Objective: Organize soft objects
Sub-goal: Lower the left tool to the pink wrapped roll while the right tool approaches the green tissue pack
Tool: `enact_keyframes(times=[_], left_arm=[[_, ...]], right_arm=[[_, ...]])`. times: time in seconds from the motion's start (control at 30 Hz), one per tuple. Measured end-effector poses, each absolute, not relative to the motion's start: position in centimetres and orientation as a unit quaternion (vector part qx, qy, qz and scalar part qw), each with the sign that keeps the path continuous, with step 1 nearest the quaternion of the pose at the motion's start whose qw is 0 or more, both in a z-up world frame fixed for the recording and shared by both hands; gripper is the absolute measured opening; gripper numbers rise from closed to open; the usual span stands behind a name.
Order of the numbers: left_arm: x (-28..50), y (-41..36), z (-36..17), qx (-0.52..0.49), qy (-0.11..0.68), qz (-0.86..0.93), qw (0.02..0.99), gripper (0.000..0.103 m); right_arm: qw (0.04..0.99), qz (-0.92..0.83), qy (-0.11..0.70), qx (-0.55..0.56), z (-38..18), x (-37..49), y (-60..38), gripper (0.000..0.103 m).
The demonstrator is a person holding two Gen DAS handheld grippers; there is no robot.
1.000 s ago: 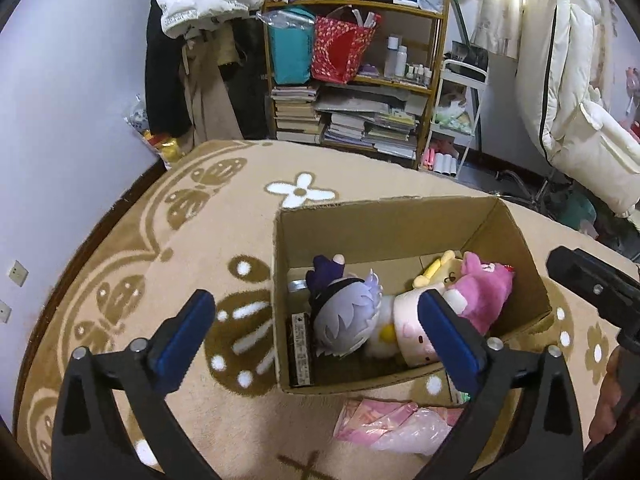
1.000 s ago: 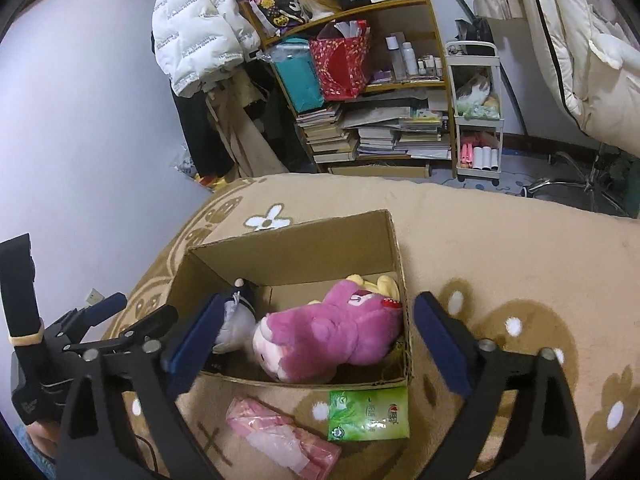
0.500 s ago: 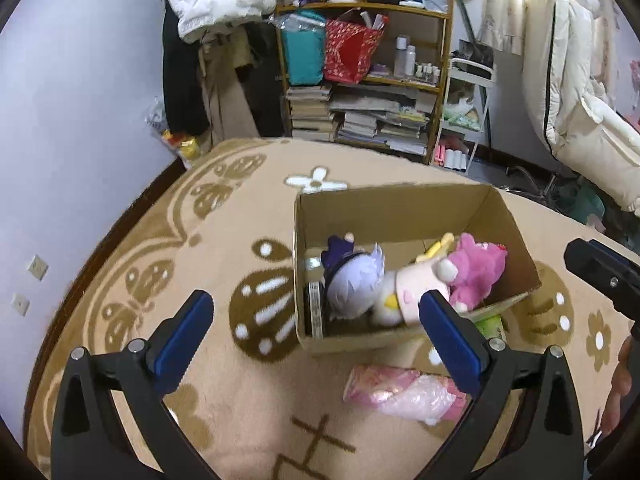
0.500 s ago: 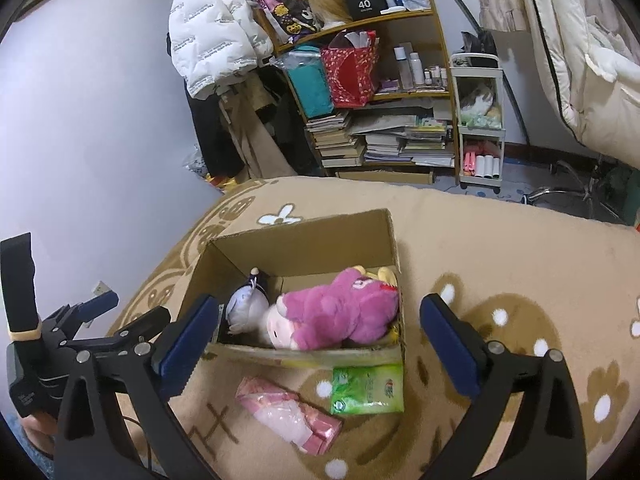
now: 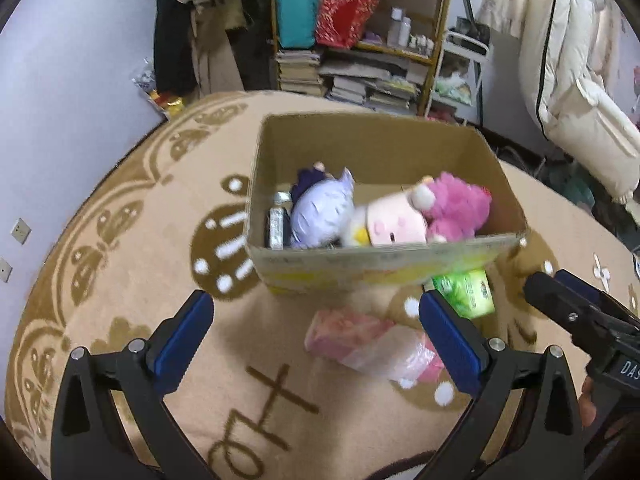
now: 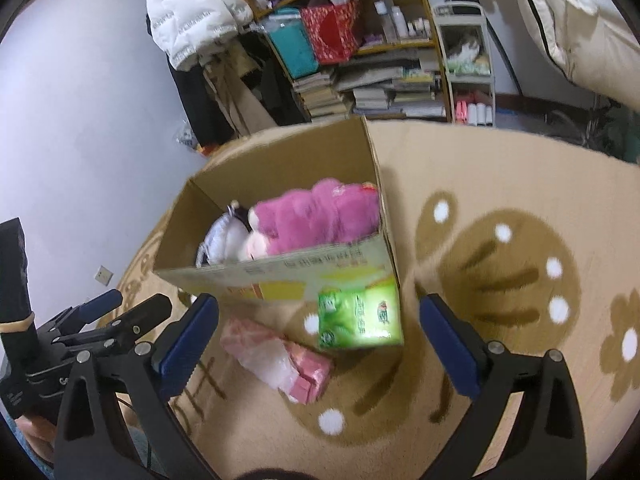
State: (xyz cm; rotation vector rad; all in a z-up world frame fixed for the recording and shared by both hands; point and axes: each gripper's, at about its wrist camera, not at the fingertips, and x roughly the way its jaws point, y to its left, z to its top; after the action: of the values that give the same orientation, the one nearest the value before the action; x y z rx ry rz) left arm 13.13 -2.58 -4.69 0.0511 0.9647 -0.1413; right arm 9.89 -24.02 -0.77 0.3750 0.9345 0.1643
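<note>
Both tongs gape wide and empty; the pink plastic-wrapped tissue pack [image 5: 370, 346] lies crosswise just ahead, nearest the left tongs [image 5: 316, 338], before the brown cardboard box [image 5: 384, 268].

On the rug [image 5: 120, 320] sits the cardboard box [image 5: 372, 268], open at the top. Inside it, a doll with a big head [image 5: 320, 216] lies at the left, a round-faced plush [image 5: 394, 224] in the middle, a furry plush [image 6: 316, 218] at the right, all pressed together. In front of the box, on the rug, lies a wrapped tissue pack [image 5: 368, 344], and to its right a second pack [image 6: 358, 316] touches the box's front wall. Behind the box stands a bookshelf [image 5: 360, 40] against the wall.
</note>
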Motion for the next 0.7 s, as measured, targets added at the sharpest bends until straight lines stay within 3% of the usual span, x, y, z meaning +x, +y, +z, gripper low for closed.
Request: enact_keyframes(times=[0.4,0.7], left_arm=[[13.8,-4.0,-10.1,0.027,0.513,-0.071,0.855,0.102],[15.2,-3.8,-13.7,0.015,0.539,-0.06,0.84,0.102]], right_arm=[[0.843,0.067,0.497,0.195,-5.6,11.1,-24.3,0.089],[0.829,0.063,0.515,0.208,-8.6,12.1,-24.6,0.089]])
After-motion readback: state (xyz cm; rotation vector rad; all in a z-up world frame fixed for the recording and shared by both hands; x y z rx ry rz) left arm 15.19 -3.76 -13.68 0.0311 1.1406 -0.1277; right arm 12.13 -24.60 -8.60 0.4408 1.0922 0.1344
